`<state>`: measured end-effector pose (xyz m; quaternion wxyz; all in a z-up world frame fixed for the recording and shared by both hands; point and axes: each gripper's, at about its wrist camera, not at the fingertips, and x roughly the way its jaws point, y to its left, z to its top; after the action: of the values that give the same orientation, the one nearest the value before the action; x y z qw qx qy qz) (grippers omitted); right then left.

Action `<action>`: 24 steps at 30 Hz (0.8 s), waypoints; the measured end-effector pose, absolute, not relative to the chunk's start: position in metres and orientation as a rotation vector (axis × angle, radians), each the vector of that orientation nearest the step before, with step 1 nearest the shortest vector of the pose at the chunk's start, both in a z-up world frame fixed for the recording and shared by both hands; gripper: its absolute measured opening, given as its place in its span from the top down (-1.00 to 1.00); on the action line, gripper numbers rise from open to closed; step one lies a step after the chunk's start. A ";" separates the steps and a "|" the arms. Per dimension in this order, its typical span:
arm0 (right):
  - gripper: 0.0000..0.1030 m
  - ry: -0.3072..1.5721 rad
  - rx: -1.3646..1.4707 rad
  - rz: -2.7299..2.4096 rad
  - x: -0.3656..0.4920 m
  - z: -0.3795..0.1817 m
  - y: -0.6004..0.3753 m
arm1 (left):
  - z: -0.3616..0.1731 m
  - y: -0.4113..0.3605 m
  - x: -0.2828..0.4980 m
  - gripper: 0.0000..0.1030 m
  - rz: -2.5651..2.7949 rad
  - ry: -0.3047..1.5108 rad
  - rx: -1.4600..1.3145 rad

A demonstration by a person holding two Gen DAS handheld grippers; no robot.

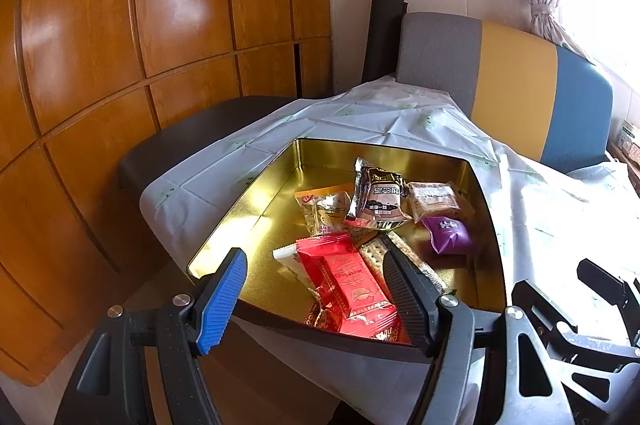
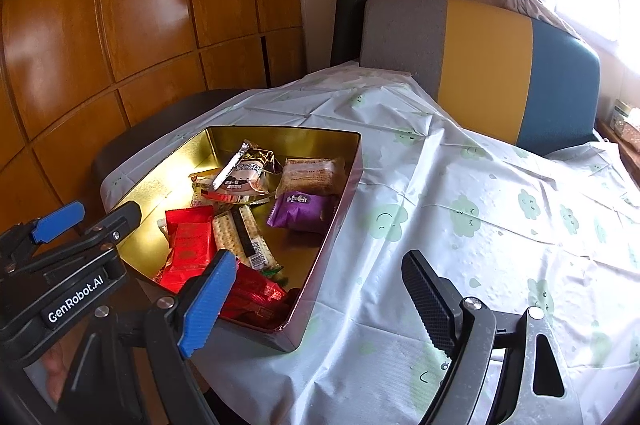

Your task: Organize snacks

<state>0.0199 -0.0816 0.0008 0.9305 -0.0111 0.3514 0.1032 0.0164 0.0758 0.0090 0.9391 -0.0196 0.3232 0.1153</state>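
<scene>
Left wrist view: one gold tin [image 1: 256, 193] holds about seven snack packets; both tools gape wide, empty.

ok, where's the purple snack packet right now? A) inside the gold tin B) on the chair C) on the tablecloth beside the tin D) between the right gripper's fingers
A: the purple packet lies inside the gold tin among other wrapped snacks, near its right wall.

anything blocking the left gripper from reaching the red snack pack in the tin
Nothing visible does. The left gripper hangs open over the tin's near edge, and the red snack pack lies uncovered on top of the pile, right between its fingers.
</scene>
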 end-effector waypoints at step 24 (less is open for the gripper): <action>-0.68 0.732 -0.016 0.208 0.020 -0.004 -0.086 | 0.005 0.071 0.018 -0.39 0.193 0.680 -0.042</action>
<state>0.0198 -0.0856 -0.0044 0.9284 -0.0079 0.3572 0.1017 0.0177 0.0713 0.0049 0.9380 -0.0205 0.3329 0.0943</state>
